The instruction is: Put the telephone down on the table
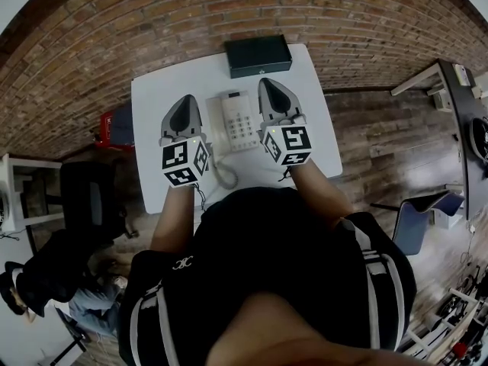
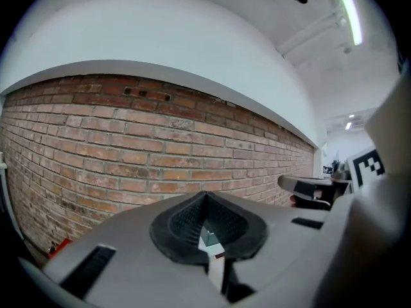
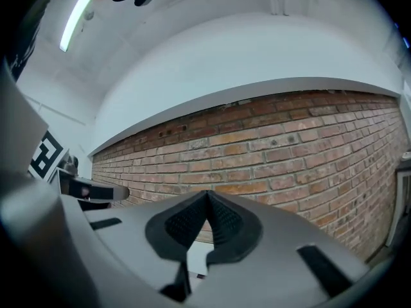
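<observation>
Black top with white-striped sleeves (image 1: 267, 265) fills the bottom of the head view and hides the near edge of the white rectangular counter (image 1: 152, 97). Both forearms reach forward from it, each hand hidden under a marker cube.

Left gripper (image 1: 185, 101): grey, held above the counter's left half. In the left gripper view (image 2: 205, 201) its ribbed black fingers (image 2: 180, 223) are clenched together with nothing in them. A pale sliver shows below the pads, too small to name.

Right gripper (image 1: 271, 86): same build, above the right half. In the right gripper view (image 3: 207, 197) its fingers (image 3: 228, 223) are pressed together and empty.

White corded desk telephone (image 1: 238, 120) lies flat on the counter between the two grippers, touched by neither. Keypad faces up; handset hard to separate from the base. Its coiled white cord (image 1: 225, 175) runs toward the person, with the end cut off by the black top.

Dark green flat box (image 1: 258, 56) sits at the counter's far edge, just beyond the telephone.

Red object (image 1: 105, 128) left of the counter is partly hidden, unidentifiable. Black office chair (image 1: 91, 197) stands further left.

Red brick wall (image 1: 229, 6) stands behind the counter and fills both gripper views (image 2: 128, 153) (image 3: 289, 153).
</observation>
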A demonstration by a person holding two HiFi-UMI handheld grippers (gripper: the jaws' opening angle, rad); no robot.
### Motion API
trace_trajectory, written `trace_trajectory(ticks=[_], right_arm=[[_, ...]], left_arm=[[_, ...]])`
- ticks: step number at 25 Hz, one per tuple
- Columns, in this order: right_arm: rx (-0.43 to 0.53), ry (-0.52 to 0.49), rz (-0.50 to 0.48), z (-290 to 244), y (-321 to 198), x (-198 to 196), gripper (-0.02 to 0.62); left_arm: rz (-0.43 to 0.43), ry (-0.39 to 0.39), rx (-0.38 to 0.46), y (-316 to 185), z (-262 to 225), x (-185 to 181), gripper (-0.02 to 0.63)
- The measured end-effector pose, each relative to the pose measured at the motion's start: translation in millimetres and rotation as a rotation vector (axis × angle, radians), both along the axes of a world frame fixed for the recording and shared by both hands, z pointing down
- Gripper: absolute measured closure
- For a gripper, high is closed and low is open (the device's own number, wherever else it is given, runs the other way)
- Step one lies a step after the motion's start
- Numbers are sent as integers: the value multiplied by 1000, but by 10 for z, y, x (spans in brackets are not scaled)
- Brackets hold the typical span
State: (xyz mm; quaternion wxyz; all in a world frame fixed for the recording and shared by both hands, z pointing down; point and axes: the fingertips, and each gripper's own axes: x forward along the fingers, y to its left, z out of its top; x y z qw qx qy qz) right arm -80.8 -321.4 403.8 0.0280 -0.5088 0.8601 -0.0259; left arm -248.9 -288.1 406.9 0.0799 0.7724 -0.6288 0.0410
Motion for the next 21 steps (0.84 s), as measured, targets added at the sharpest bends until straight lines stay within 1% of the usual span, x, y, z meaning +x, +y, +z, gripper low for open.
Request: trace_trajectory(ticks=[3,15,21], right_arm=[[-8,-4,-4,26,-1,-22,597],[-26,6,-10,100,-6,-79,597],[-25,-22,-73,138,35,-167,597]], left_arm=[[4,-25,0,5,17,30,603],[12,-30,-18,-43,81,42,603],[21,-27,-31,-70,134,52,603]])
